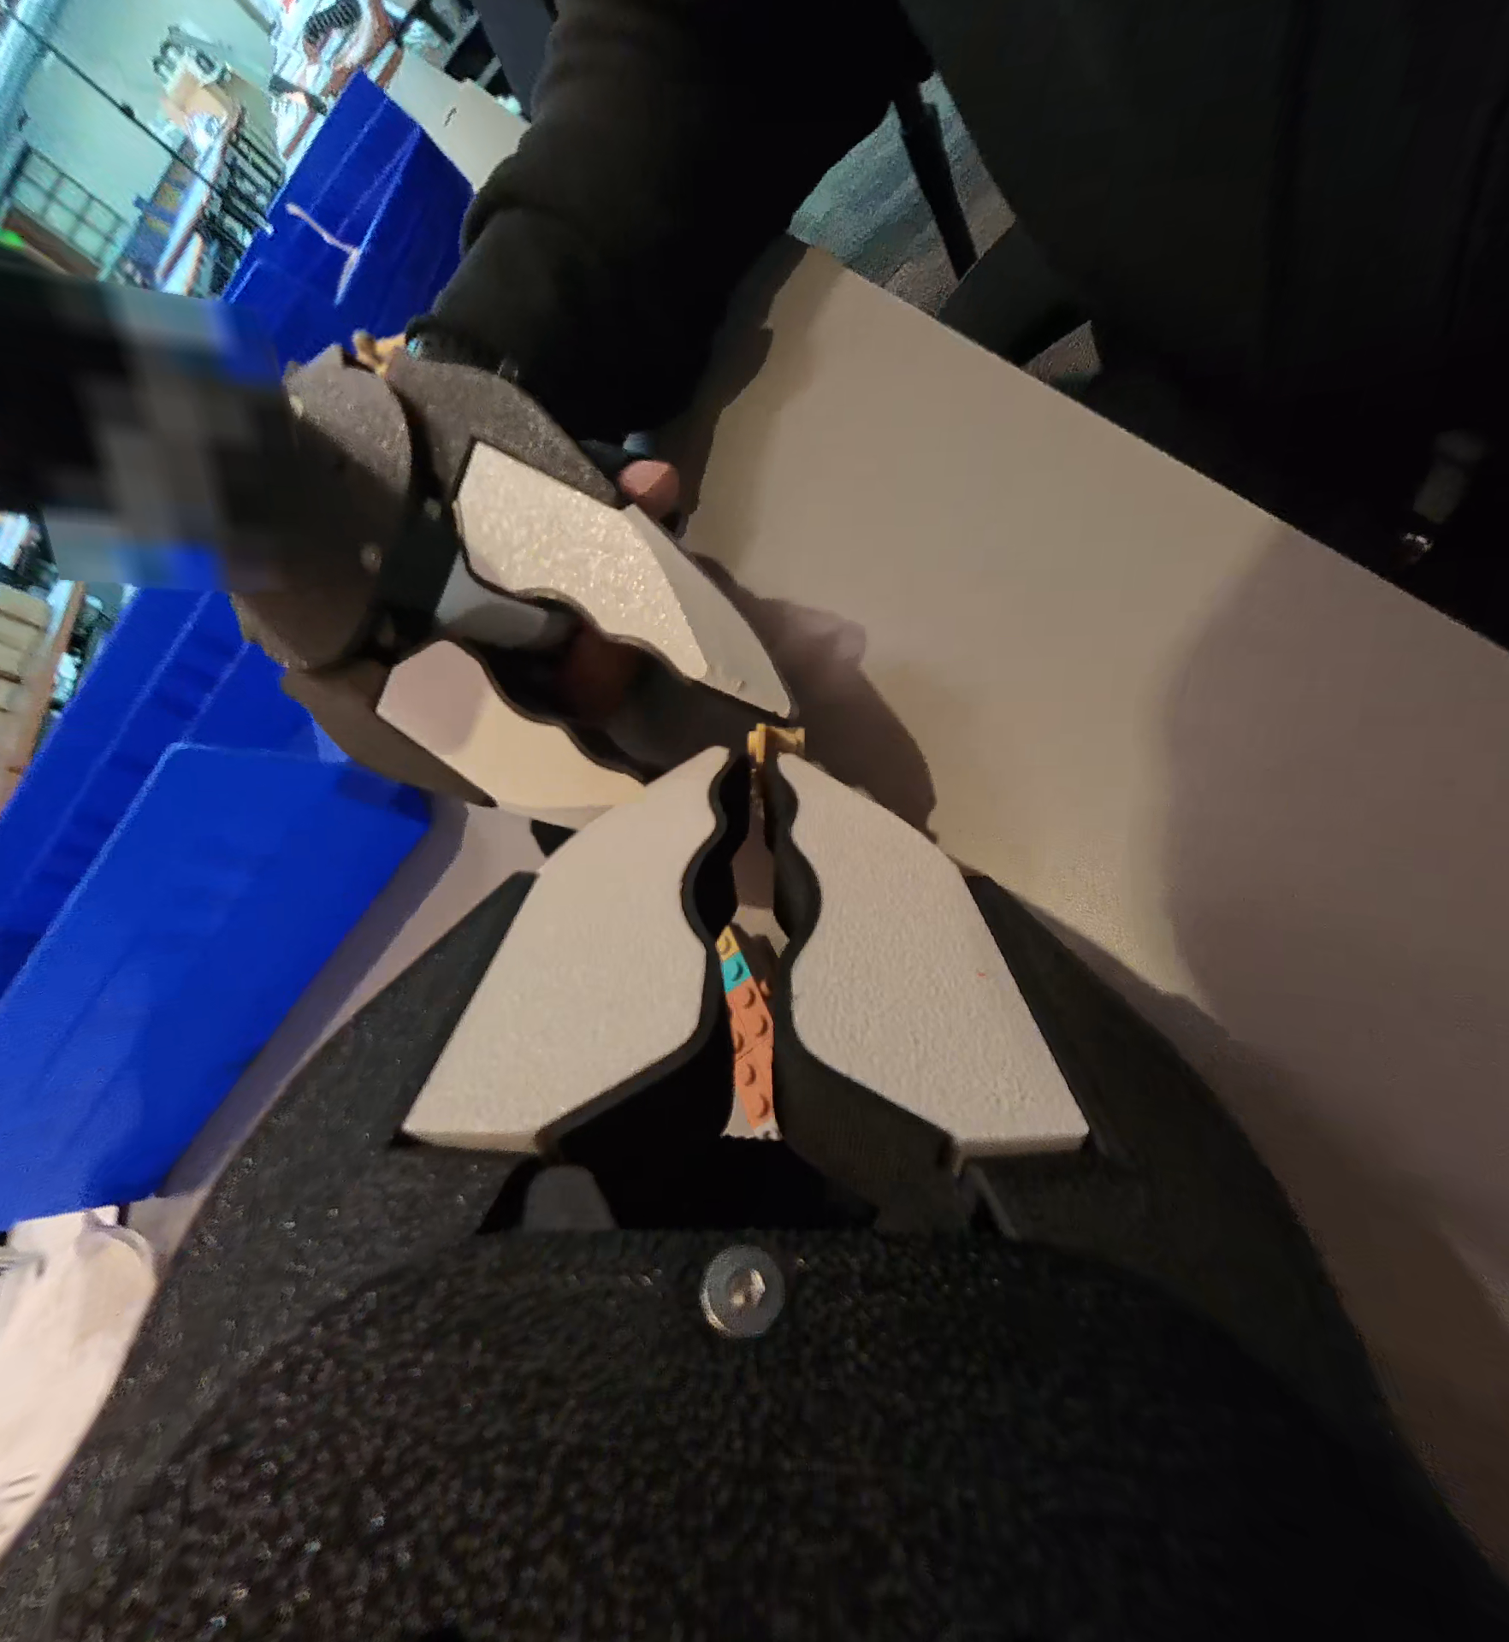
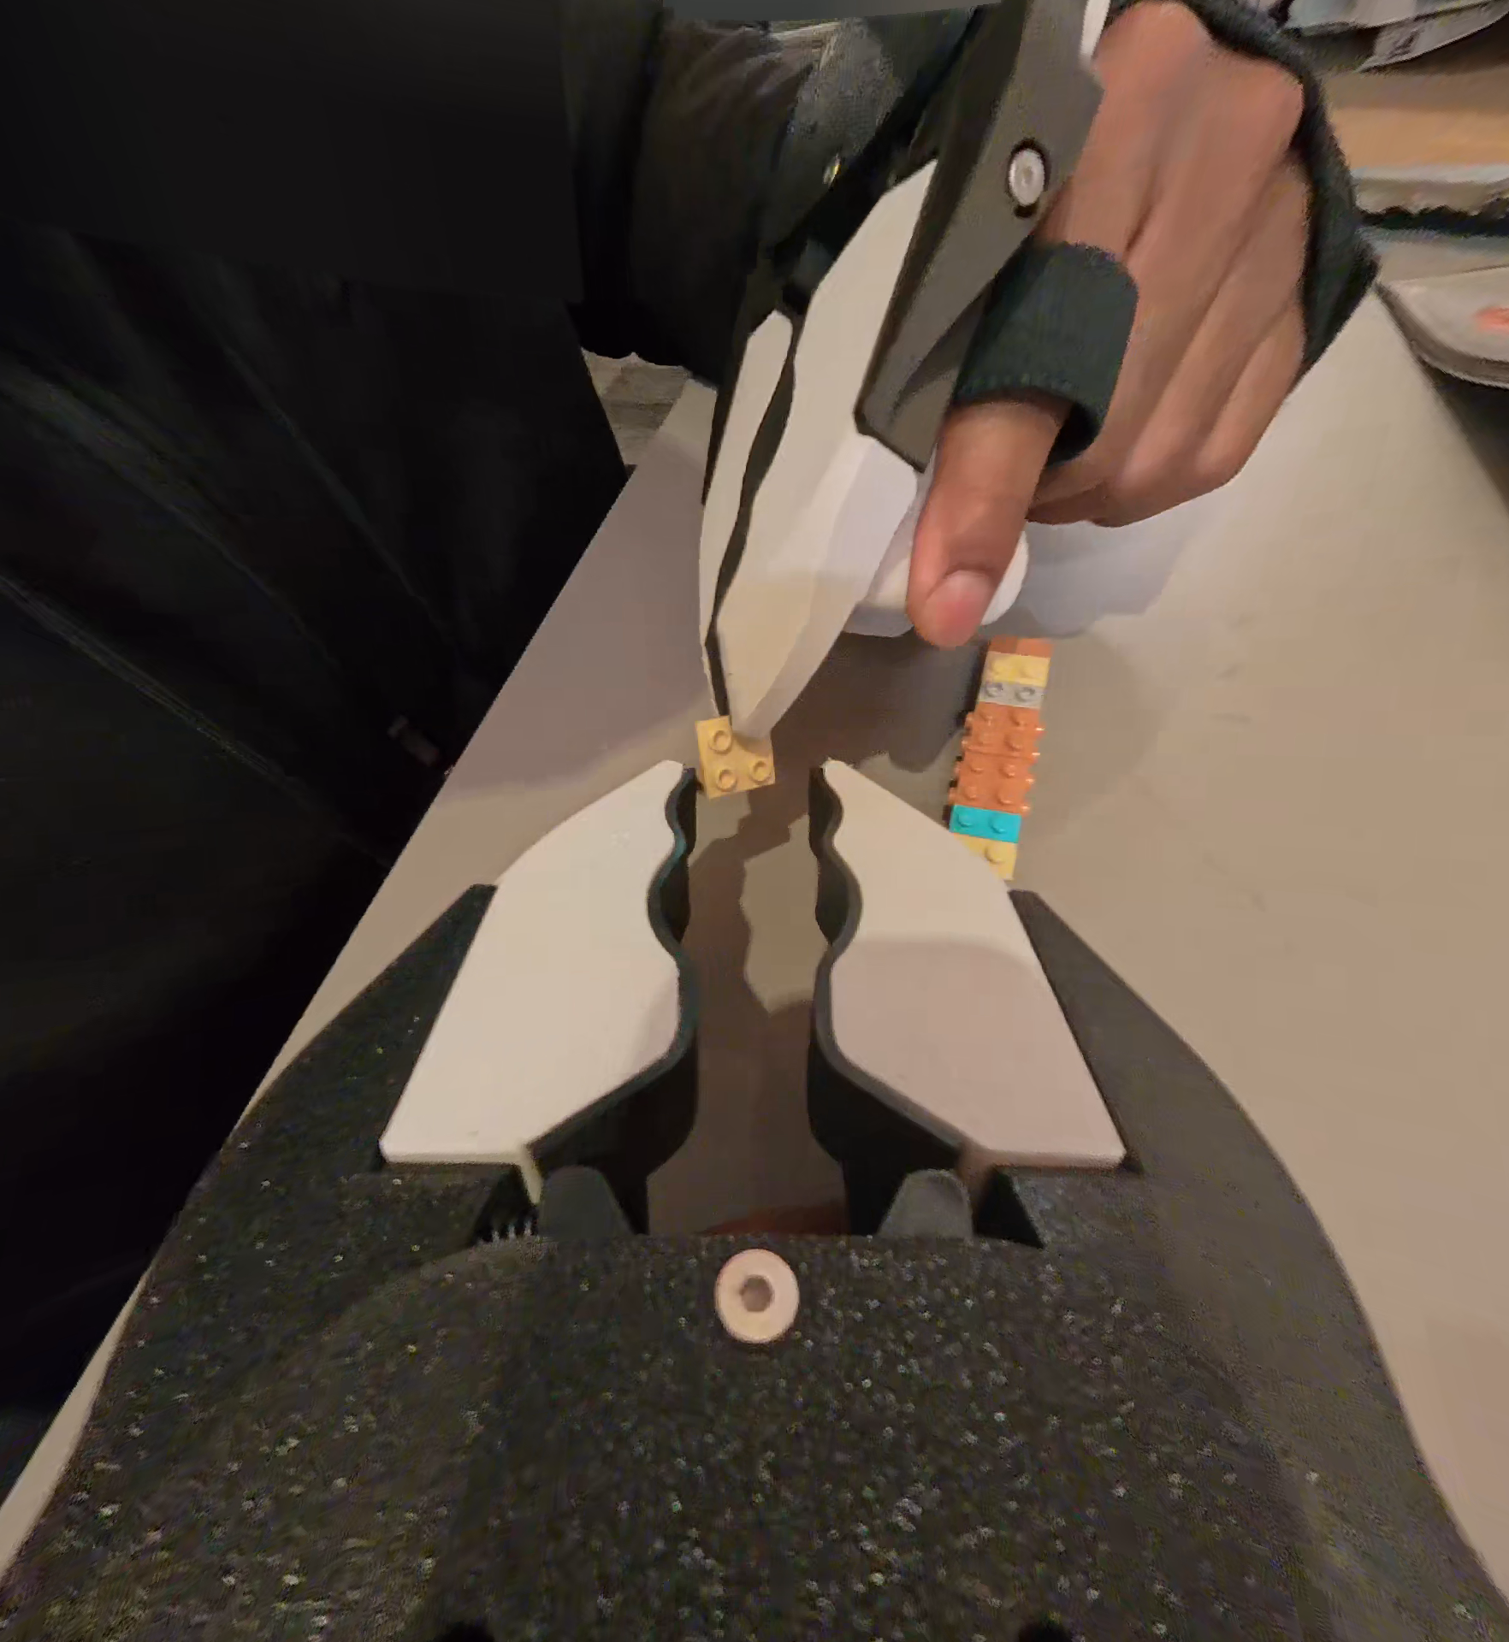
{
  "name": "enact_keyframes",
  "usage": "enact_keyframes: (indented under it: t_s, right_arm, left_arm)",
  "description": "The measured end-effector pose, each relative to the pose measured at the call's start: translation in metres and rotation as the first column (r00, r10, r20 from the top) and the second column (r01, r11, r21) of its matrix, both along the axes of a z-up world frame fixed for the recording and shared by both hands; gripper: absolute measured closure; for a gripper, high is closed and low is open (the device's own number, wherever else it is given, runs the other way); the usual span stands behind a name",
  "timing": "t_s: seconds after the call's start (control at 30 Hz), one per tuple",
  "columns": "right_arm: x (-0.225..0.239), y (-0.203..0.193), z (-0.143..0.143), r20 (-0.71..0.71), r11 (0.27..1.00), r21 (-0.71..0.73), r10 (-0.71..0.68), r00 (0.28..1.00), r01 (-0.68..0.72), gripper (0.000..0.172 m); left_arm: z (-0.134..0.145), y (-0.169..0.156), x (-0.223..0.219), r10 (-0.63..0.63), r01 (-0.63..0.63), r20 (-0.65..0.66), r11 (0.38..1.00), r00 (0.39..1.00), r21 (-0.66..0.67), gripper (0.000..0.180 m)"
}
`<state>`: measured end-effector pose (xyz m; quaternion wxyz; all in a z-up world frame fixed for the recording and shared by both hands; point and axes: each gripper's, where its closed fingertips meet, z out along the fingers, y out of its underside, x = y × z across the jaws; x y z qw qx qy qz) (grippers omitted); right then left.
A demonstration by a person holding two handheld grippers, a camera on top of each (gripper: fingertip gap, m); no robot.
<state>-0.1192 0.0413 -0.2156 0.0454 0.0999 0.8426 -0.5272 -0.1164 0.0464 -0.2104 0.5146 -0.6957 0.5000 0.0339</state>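
My left gripper (image 1: pixel 755 764) is shut on a small tan studded plate (image 1: pixel 778 737), pinched at the very fingertips. In the right wrist view it comes down from above (image 2: pixel 729 711) and holds the tan plate (image 2: pixel 736 764) by one corner, just above the table. My right gripper (image 2: pixel 751 777) is open, with its fingertips on either side of the plate. Its left pad (image 2: pixel 680 791) is at the plate's edge and the right pad stands apart from it. A stack of orange, teal, tan and grey bricks (image 2: pixel 1000 764) lies on the table to the right, and also shows between my left fingers (image 1: pixel 746 1022).
The cream table (image 2: pixel 1266 888) has its edge running along the left, with a person in dark clothing (image 2: pixel 244 533) beyond it. A hand (image 2: pixel 1177 311) grips the left tool. Blue bins (image 1: pixel 155 888) stand at the left. A dark pouch (image 2: pixel 1489 338) lies at the far right.
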Motion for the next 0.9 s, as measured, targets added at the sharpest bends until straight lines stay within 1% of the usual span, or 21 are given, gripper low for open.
enact_keyframes:
  t_s: [0.13,0.23,0.33,0.43,0.5,0.57,0.63,0.7,0.73,0.8,0.9]
  right_arm:
    - [0.007,-0.004,-0.002,0.009,0.999,0.015,0.042,0.999,-0.042,0.148]
    - [0.010,-0.006,-0.005,0.010,0.998,0.034,0.058,0.998,-0.058,0.154]
    - [0.007,-0.006,-0.004,-0.011,0.999,0.031,0.042,0.999,-0.041,0.154]
    - [-0.011,0.000,-0.001,-0.076,0.998,0.024,-0.062,0.995,0.064,0.155]
    - [-0.023,0.005,0.007,-0.146,0.990,-0.011,-0.144,0.979,0.143,0.155]
    - [-0.034,0.010,0.018,-0.227,0.975,-0.056,-0.220,0.949,0.213,0.155]
    - [-0.043,0.015,0.031,-0.303,0.956,-0.110,-0.294,0.906,0.273,0.156]
    - [-0.047,0.017,0.043,-0.354,0.937,-0.179,-0.347,0.868,0.302,0.156]
    - [-0.048,0.018,0.048,-0.366,0.927,-0.205,-0.369,0.854,0.313,0.156]
    - [-0.053,0.021,0.055,-0.387,0.905,-0.250,-0.420,0.821,0.345,0.156]
    - [-0.058,0.023,0.059,-0.408,0.881,-0.291,-0.467,0.784,0.373,0.156]
  left_arm:
    - [-0.004,-0.001,0.005,-0.025,0.026,-0.042,1.000,0.999,0.011,0.177]
    - [-0.003,-0.001,0.007,-0.035,0.035,-0.034,0.999,0.999,0.018,0.177]
    - [-0.002,0.001,0.005,-0.012,0.012,-0.009,1.000,1.000,0.020,0.176]
    - [0.000,0.009,-0.008,0.082,-0.083,0.039,0.996,0.996,0.015,0.172]
    - [0.008,0.014,-0.020,0.149,-0.152,0.115,0.988,0.982,0.017,0.171]
    - [0.018,0.017,-0.030,0.201,-0.207,0.219,0.978,0.955,0.006,0.169]
    - [0.029,0.020,-0.041,0.257,-0.265,0.331,0.964,0.908,-0.020,0.166]
    - [0.037,0.023,-0.053,0.317,-0.316,0.448,0.945,0.836,-0.078,0.165]
    - [0.040,0.023,-0.056,0.335,-0.321,0.505,0.940,0.795,-0.117,0.163]
    - [0.043,0.024,-0.063,0.372,-0.320,0.606,0.927,0.703,-0.197,0.164]
    - [0.044,0.022,-0.061,0.397,-0.230,0.721,0.918,0.567,-0.324,0.165]
